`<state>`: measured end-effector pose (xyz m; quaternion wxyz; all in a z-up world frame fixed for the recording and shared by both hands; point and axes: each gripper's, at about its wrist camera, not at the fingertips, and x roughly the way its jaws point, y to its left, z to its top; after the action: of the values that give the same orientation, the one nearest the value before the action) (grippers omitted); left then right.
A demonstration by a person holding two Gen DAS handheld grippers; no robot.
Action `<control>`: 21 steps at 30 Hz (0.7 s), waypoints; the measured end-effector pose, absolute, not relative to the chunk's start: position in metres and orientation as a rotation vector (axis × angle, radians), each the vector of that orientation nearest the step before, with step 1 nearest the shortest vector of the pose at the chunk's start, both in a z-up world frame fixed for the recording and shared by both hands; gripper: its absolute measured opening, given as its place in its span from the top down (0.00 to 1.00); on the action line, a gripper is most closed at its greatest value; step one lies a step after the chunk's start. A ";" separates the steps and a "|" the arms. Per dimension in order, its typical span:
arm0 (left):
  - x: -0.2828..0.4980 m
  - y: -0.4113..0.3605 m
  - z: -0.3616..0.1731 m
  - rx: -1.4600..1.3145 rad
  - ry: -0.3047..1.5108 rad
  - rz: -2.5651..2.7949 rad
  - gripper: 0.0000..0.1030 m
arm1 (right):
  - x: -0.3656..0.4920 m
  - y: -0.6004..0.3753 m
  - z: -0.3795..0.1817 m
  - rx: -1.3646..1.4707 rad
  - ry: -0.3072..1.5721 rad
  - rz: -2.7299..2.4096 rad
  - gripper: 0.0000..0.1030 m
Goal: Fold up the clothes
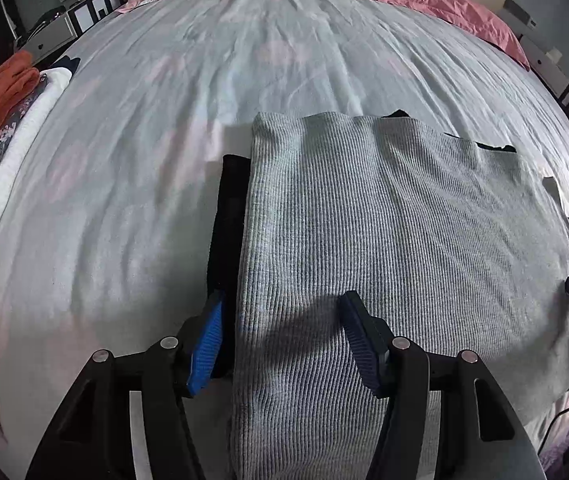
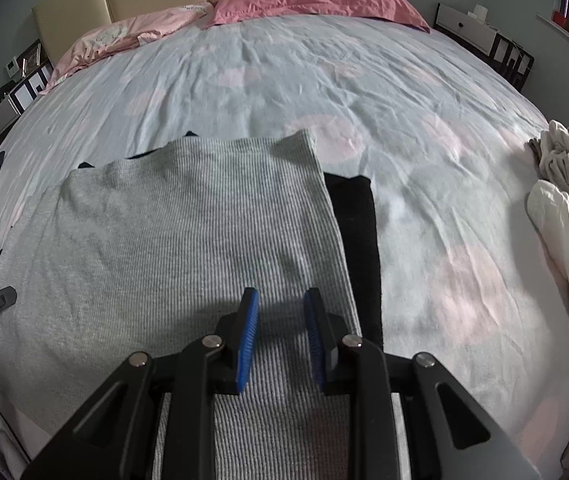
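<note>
The grey ribbed garment (image 1: 384, 220) lies flat near the bed's (image 1: 144, 140) front edge, under both grippers: left gripper (image 1: 280, 340) wide open, right gripper (image 2: 280, 336) narrowly open, both empty.

Left tool (image 1: 280, 344) black angular linkage arms, silver round pivot pins, ribbed blue pads, right tool (image 2: 280, 336) alike

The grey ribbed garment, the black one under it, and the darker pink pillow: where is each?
grey ribbed garment (image 1: 384, 216): left wrist view, middle of its top layer.
black garment (image 2: 354, 224): right wrist view, strip showing beside the grey edge.
darker pink pillow (image 2: 316, 2): right wrist view, its middle.
</note>
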<state>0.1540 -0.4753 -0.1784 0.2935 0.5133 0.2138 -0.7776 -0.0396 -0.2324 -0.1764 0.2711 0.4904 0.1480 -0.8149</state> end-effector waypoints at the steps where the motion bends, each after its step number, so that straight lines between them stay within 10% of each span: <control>1: 0.154 -0.476 -0.179 1.359 0.573 -2.070 0.40 | -0.039 -0.233 -0.179 1.320 0.411 -2.194 0.77; 7: 0.162 -0.481 -0.187 1.295 0.642 -2.046 0.22 | -0.030 -0.238 -0.188 1.278 0.495 -2.203 0.71; 21: 0.172 -0.489 -0.189 1.278 0.701 -2.054 0.20 | -0.025 -0.241 -0.188 1.268 0.514 -2.223 0.71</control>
<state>0.1722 -0.4890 -0.1891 0.3064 0.4830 0.2647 -0.7764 -0.0250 -0.2407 -0.1884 0.2625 0.4687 0.1899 -0.8218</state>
